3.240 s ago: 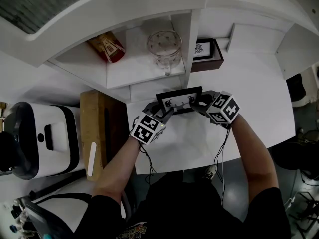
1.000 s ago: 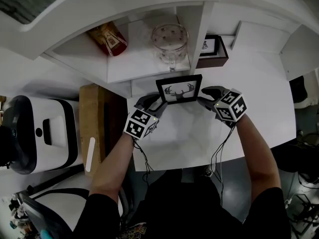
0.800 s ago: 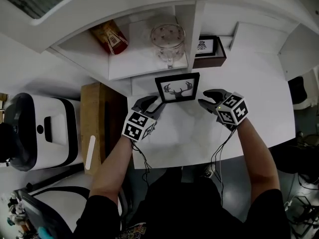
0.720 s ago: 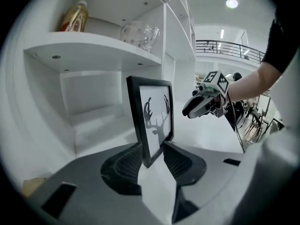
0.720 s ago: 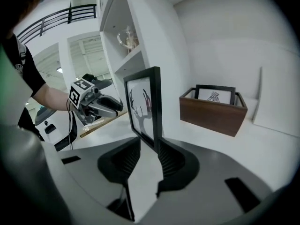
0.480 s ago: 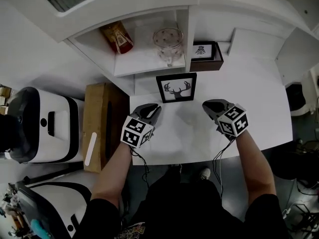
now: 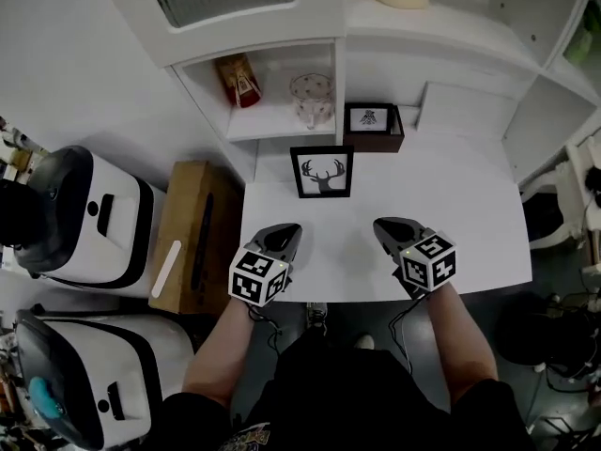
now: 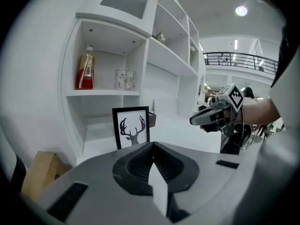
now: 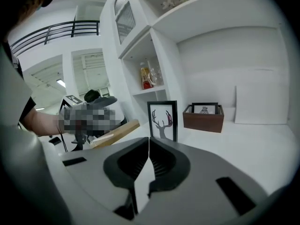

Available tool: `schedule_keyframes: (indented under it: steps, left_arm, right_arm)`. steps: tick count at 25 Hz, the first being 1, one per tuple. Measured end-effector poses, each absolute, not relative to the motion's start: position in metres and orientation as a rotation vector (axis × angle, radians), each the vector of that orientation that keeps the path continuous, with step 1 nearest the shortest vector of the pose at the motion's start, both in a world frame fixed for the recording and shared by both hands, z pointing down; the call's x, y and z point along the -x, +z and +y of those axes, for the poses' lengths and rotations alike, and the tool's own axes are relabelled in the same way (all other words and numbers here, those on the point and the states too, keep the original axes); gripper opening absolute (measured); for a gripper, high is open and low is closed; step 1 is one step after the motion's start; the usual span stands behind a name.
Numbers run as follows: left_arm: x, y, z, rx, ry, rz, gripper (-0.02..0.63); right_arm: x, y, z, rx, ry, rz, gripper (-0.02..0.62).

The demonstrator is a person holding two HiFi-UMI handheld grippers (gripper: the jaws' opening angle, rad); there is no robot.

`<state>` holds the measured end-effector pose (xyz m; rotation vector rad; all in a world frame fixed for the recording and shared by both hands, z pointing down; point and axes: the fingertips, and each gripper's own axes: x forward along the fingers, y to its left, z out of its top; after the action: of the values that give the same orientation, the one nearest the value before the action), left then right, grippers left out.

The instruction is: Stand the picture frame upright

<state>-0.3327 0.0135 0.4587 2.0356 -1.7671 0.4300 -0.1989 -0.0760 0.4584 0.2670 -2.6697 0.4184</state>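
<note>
White tabletop fills the head view, and only there do I see my left gripper and my right gripper together. Both are near the front edge, well apart from the picture frame. The frame stands upright at the back of the table, just in front of the shelf unit, with its deer print facing me.

The left gripper view adds a balcony railing in the distance and shows my right gripper from the side. In that view the frame hides nearly all of the wooden box. The right gripper view shows it plainly, just to the right of the frame.

The open shelf compartment holds a red bottle and a glass mug, side by side. The wooden box holds a small framed print standing inside it.

Each gripper view shows my jaws pressed together with nothing between them. Neither gripper touches the frame.
</note>
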Motion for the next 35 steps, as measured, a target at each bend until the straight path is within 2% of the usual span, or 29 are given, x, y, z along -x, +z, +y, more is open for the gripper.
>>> schedule_keyframes:
  steps: [18,26,35]
  left_arm:
    - [0.174,0.438,0.114,-1.958,0.273,-1.845,0.006]
    - [0.155,0.439,0.154,-1.915,0.259,-1.85,0.006]
    - [0.165,0.436,0.186,-1.953,0.261,-1.813,0.006]
  right_arm:
    - [0.099,0.422,0.02,-0.13,0.422,-2.754,0.003]
    - [0.086,0.423,0.059,-0.108,0.44,-2.749,0.003]
    - [0.103,0.428,0.101,-0.126,0.474,-2.743,0.003]
